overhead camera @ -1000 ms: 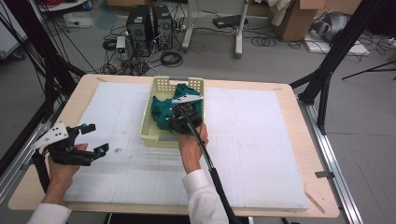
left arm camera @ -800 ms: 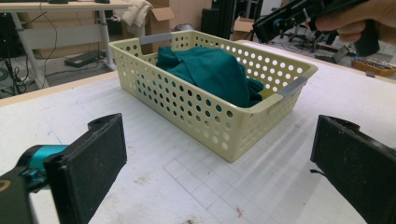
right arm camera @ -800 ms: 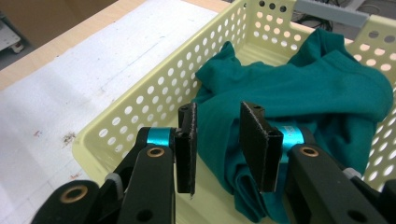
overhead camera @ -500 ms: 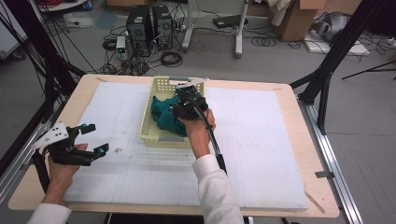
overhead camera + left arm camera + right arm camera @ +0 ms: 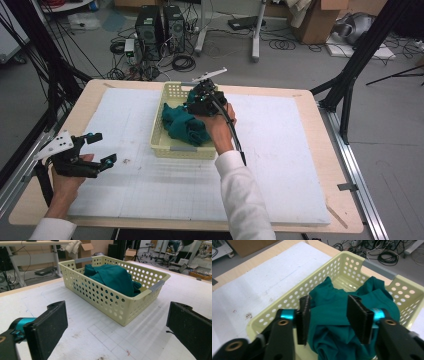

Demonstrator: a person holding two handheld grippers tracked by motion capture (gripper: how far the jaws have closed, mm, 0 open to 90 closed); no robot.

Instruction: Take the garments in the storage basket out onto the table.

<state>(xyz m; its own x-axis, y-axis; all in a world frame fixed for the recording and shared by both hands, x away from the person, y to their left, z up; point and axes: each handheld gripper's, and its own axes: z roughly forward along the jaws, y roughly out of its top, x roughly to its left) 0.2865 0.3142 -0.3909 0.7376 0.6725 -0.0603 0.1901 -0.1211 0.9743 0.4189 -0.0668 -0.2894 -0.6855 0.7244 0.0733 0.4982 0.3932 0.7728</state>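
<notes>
Right gripper [image 5: 328, 317] straddles crumpled teal cloth [image 5: 342, 315] in perforated basket [image 5: 287, 307].

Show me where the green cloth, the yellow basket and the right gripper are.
green cloth [image 5: 112, 277], left gripper view, top of the heap.
yellow basket [image 5: 100, 296], left gripper view, near perforated wall.
right gripper [image 5: 328, 315], right gripper view, midway between its fingers.

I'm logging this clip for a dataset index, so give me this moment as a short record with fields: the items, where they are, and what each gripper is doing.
surface: white mat on a wooden table
container: pale yellow perforated basket, on the mat's far middle
contents: teal cloth, bunched inside the basket
right gripper: above the basket, jaws apart on either side of a fold of the cloth, not closed on it
left gripper: over the mat's near left side, jaws wide open, holding nothing, pointed toward the basket
floor behind the table: computer towers, cables, cardboard boxes
</notes>
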